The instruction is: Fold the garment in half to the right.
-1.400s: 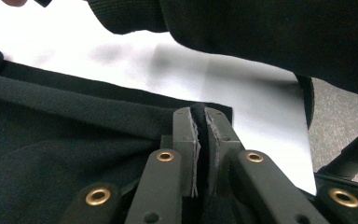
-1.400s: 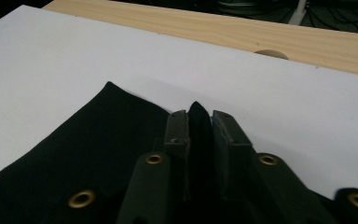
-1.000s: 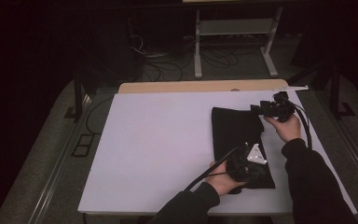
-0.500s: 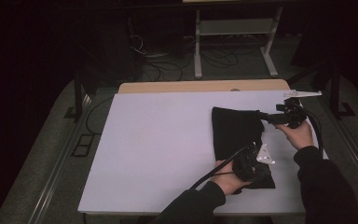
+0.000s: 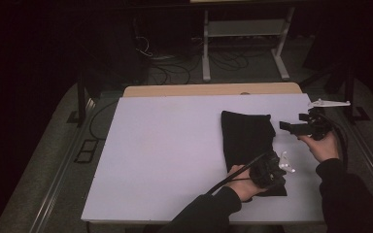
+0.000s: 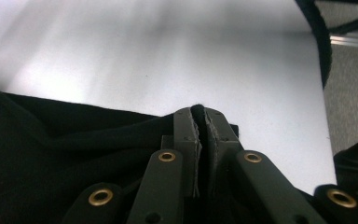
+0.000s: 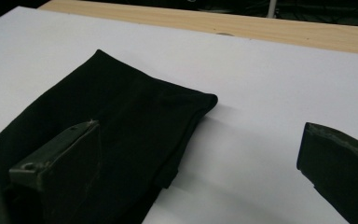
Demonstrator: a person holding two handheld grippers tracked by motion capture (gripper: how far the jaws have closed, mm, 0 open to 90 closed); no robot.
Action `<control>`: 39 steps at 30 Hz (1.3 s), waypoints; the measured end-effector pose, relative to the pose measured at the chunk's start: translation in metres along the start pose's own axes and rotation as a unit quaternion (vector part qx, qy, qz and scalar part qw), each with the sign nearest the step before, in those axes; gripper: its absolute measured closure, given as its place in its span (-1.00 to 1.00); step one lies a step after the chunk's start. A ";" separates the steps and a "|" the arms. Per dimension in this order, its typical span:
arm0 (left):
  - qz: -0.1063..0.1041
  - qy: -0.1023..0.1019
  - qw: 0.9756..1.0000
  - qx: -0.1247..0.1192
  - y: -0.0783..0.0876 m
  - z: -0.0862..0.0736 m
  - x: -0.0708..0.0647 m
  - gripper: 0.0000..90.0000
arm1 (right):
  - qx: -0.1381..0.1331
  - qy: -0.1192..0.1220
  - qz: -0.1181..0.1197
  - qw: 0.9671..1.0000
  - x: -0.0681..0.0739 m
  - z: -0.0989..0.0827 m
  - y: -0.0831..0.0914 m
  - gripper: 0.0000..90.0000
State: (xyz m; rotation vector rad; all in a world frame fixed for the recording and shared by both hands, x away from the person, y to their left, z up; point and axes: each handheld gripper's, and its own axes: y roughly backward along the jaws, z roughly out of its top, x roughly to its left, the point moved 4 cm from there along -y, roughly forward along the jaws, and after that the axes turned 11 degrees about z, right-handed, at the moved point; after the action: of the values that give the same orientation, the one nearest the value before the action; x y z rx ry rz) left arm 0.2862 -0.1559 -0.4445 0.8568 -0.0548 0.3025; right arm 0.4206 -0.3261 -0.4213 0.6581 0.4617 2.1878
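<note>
A: Start with the left tongs (image 6: 199, 140), what are they doing?

B: Clenched on the black cloth (image 5: 247, 141). In the left gripper view the two jaws stand pressed together with a thin fold of the fabric pinched between them, its edge poking up just above the tips. In the high view the left tongs (image 5: 271, 171) sit at the cloth's near end, around five o'clock on the worktop (image 5: 165, 145)

A: And the right tongs (image 7: 200, 158)?

B: Released. Their jaws have just been opening and now stand wide apart, with nothing between them but bare worktop and the cloth's edge below. In the high view the right tongs (image 5: 291, 127) hover just beside the cloth's right edge, at about three o'clock, pointing toward it

A: Where does the cloth lie?

B: Flat on the white worktop, right of centre, a long folded strip running from about one o'clock down toward five. Its far end is a neat folded corner in the right gripper view (image 7: 135, 116)

A: Anything beyond it?

B: A wooden edge (image 5: 213, 90) along the worktop's far side at twelve o'clock, and a white stand (image 5: 245, 29) on the floor behind
</note>
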 end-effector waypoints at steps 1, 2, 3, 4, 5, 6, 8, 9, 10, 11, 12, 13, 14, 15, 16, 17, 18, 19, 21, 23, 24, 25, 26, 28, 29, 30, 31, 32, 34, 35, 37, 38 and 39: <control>-0.001 -0.003 1.000 0.003 -0.002 0.000 0.000 0.86 | -0.002 -0.001 -0.001 1.000 -0.001 -0.001 0.002 -1.00; -0.002 -0.006 1.000 0.008 -0.003 0.001 0.000 0.86 | -0.004 -0.003 -0.002 1.000 -0.001 -0.001 0.004 -1.00; -0.002 -0.010 1.000 0.013 -0.005 0.001 0.000 0.86 | -0.007 -0.003 -0.003 1.000 -0.002 -0.002 0.006 -1.00; -0.004 -0.012 1.000 0.018 -0.007 0.001 0.000 0.86 | -0.009 -0.005 -0.003 1.000 -0.002 -0.003 0.008 -1.00; -0.006 -0.017 0.999 0.027 -0.009 0.001 -0.001 0.86 | -0.011 -0.007 -0.004 1.000 -0.003 -0.003 0.010 -1.00; -0.006 -0.020 0.999 0.032 -0.011 0.000 -0.001 0.86 | -0.015 -0.009 -0.004 1.000 -0.003 -0.004 0.012 -1.00; -0.010 -0.030 0.998 0.047 -0.015 0.001 -0.002 0.86 | -0.020 -0.014 -0.004 1.000 -0.005 -0.005 0.015 -1.00; -0.009 -0.041 0.998 0.052 -0.016 0.001 -0.002 0.85 | -0.022 -0.015 -0.004 1.000 -0.005 -0.005 0.016 -1.00; -0.011 -0.047 0.997 0.056 -0.017 0.001 -0.003 0.85 | -0.025 -0.018 -0.003 1.000 -0.006 -0.006 0.017 -1.00; -0.017 -0.046 0.997 0.058 -0.017 0.002 -0.002 0.85 | -0.024 -0.022 -0.003 0.999 -0.006 -0.007 0.017 -1.00; -0.020 -0.046 0.997 0.059 -0.016 0.003 0.000 0.84 | -0.022 -0.023 -0.003 0.999 -0.006 -0.008 0.017 -1.00; -0.021 -0.045 0.997 0.056 -0.015 0.004 0.001 0.83 | -0.021 -0.022 -0.003 1.000 -0.006 -0.009 0.017 -1.00; -0.024 -0.042 0.997 0.054 -0.014 0.005 0.003 0.81 | -0.019 -0.021 -0.002 1.000 -0.006 -0.010 0.017 -1.00; -0.027 -0.035 0.998 0.049 -0.012 0.005 0.005 0.76 | -0.017 -0.021 -0.003 1.000 -0.005 -0.011 0.016 -1.00; -0.029 -0.030 0.998 0.045 -0.010 0.006 0.007 0.68 | -0.015 -0.019 -0.004 1.000 -0.005 -0.011 0.016 -1.00; -0.030 -0.023 0.998 0.041 -0.008 0.006 0.008 0.60 | -0.013 -0.018 -0.004 1.000 -0.005 -0.012 0.017 -1.00; -0.033 -0.014 0.999 0.039 -0.006 0.006 0.009 0.54 | -0.014 -0.017 -0.005 1.000 -0.005 -0.012 0.017 -1.00; -0.029 -0.013 0.999 0.037 -0.003 0.006 0.011 0.47 | -0.015 -0.017 -0.005 1.000 -0.004 -0.013 0.018 -1.00; -0.026 -0.012 0.999 0.030 0.001 0.006 0.014 0.35 | -0.015 -0.014 -0.007 1.000 -0.003 -0.014 0.020 -1.00; -0.022 -0.002 0.999 0.025 0.006 0.005 0.017 0.22 | -0.015 -0.014 -0.008 1.000 -0.002 -0.016 0.022 -1.00; -0.022 0.000 1.000 0.021 0.008 0.004 0.019 0.15 | -0.015 -0.012 -0.010 1.000 -0.002 -0.017 0.022 -1.00; -0.025 0.005 1.000 0.017 0.010 0.004 0.020 0.07 | -0.012 -0.014 -0.011 1.000 -0.002 -0.018 0.023 -1.00; -0.028 0.010 0.999 0.013 0.012 0.003 0.022 0.02 | -0.011 -0.014 -0.011 1.000 -0.002 -0.019 0.023 -1.00; -0.028 0.017 0.999 0.005 0.016 0.002 0.026 -0.12 | -0.011 -0.012 -0.011 1.000 -0.001 -0.021 0.025 -1.00; -0.028 0.024 0.999 0.000 0.018 0.001 0.027 -0.20 | -0.011 -0.013 -0.012 1.000 -0.001 -0.022 0.025 -1.00; -0.030 0.029 0.999 -0.003 0.021 0.000 0.029 -0.26 | -0.011 -0.013 -0.013 1.000 -0.001 -0.022 0.026 -1.00; -0.031 0.032 0.999 -0.005 0.022 -0.001 0.031 -0.36 | -0.011 -0.013 -0.012 1.000 0.000 -0.023 0.026 -1.00; -0.029 0.038 0.999 -0.009 0.024 -0.002 0.033 -0.45 | -0.011 -0.012 -0.013 1.000 0.000 -0.023 0.027 -1.00; -0.029 0.046 0.998 -0.015 0.028 -0.004 0.038 -0.60 | -0.011 -0.013 -0.014 1.000 0.001 -0.024 0.028 -1.00; -0.028 0.051 0.998 -0.018 0.030 -0.005 0.040 -0.67 | -0.010 -0.013 -0.013 1.000 0.001 -0.025 0.029 -1.00; -0.023 0.059 0.998 -0.025 0.034 -0.008 0.046 -0.72 | -0.012 -0.011 -0.012 1.000 0.002 -0.025 0.029 -1.00; -0.020 0.063 0.997 -0.028 0.036 -0.009 0.048 -0.76 | -0.012 -0.012 -0.012 1.000 0.003 -0.025 0.030 -1.00; -0.018 0.066 0.997 -0.030 0.038 -0.010 0.051 -0.81 | -0.012 -0.009 -0.012 1.000 0.003 -0.025 0.030 -1.00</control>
State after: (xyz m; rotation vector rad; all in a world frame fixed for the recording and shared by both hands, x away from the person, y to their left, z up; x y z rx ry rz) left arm 0.3237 -0.1129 -0.4148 0.7766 0.0741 0.3225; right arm 0.3861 -0.3450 -0.4250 0.6547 0.4316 2.1599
